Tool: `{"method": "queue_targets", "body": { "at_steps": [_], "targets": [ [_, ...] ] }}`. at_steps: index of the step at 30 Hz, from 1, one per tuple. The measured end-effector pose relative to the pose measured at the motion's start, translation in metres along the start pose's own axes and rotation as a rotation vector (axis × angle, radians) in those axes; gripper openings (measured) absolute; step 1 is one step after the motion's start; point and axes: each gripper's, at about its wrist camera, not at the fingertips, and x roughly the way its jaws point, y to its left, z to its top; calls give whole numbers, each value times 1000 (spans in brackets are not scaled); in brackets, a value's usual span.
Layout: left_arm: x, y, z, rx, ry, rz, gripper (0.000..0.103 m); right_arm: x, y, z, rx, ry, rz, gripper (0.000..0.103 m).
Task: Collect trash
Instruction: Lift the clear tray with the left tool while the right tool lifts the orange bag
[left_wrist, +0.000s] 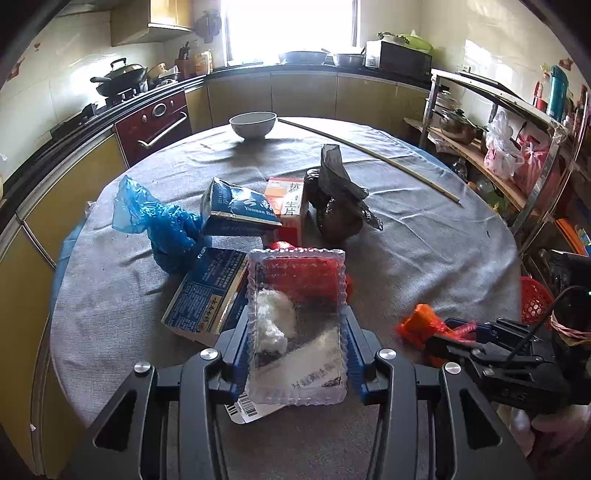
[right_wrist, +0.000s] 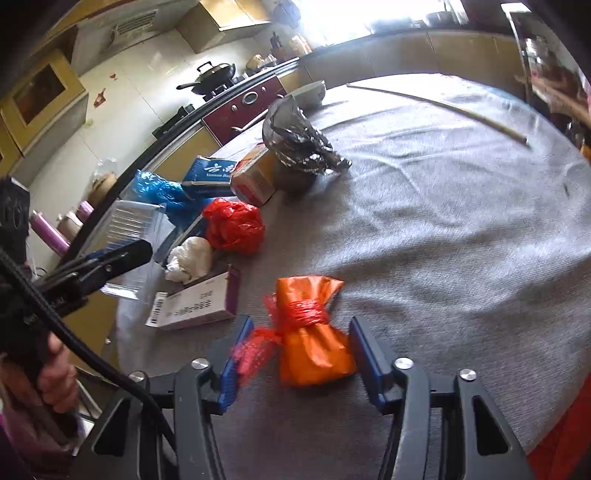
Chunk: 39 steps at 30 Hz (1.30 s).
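My left gripper (left_wrist: 295, 332) is shut on a clear plastic tray (left_wrist: 295, 295) and holds it above the grey-clothed round table (left_wrist: 424, 240). Seen through the tray are a red bag (right_wrist: 232, 225) and a white tissue wad (right_wrist: 190, 258). My right gripper (right_wrist: 295, 354) is open around an orange packet (right_wrist: 314, 343) tied with red netting, which lies on the cloth. Its right pad is at the packet's side, while its left pad meets only loose netting. From the left wrist view the right gripper (left_wrist: 454, 332) is at the lower right, the orange packet (left_wrist: 417, 325) at its tips.
More trash sits mid-table: a blue plastic bag (left_wrist: 159, 221), blue boxes (left_wrist: 207, 295), an orange-white box (left_wrist: 288, 199), a black bag (left_wrist: 336, 199) and a white-purple box (right_wrist: 199, 306). A white bowl (left_wrist: 253, 123) and a long stick (left_wrist: 369, 151) lie farther back. A red basket (left_wrist: 535, 299) stands right of the table.
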Motion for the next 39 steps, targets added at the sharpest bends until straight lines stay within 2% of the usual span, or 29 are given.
{"method": "queue_targets", "body": {
  "at_steps": [1, 4, 10, 19, 24, 27, 29, 30, 32, 34, 35, 36, 39],
  "targets": [
    [0, -1, 0, 2, 2, -3, 46, 1, 0, -1, -12, 5, -16, 41],
    [0, -6, -1, 18, 3, -7, 46, -2, -2, -4, -9, -11, -3, 37],
    [-1, -26, -1, 75, 4, -21, 46, -14, -12, -6, 30, -50, 27, 35],
    [2, -48, 1, 115, 21, -37, 47, -40, -49, -11, 155, -101, 68, 35],
    [2, -58, 1, 137, 20, -45, 47, -43, -54, -12, 159, -91, 72, 35],
    [2, -60, 1, 138, 21, -48, 47, -38, -47, -10, 126, -59, 40, 39],
    [2, -59, 0, 136, 22, -47, 47, -35, -40, -10, 88, -47, 22, 50],
    [1, -58, 0, 134, 22, -46, 47, -33, -36, -10, 68, -46, 2, 64],
    [1, -57, -1, 128, 24, -47, 47, -30, -29, -13, 21, -43, -34, 65],
    [1, -55, -1, 125, 25, -48, 47, -28, -23, -15, -22, -55, -70, 60],
    [1, -55, -1, 125, 25, -48, 47, -27, -22, -16, -32, -60, -88, 54],
    [1, -55, -1, 124, 25, -48, 47, -24, -21, -16, -42, -49, -104, 42],
    [0, -55, -1, 126, 23, -51, 47, -25, -18, -16, -67, -53, -117, 38]
  ]
}}
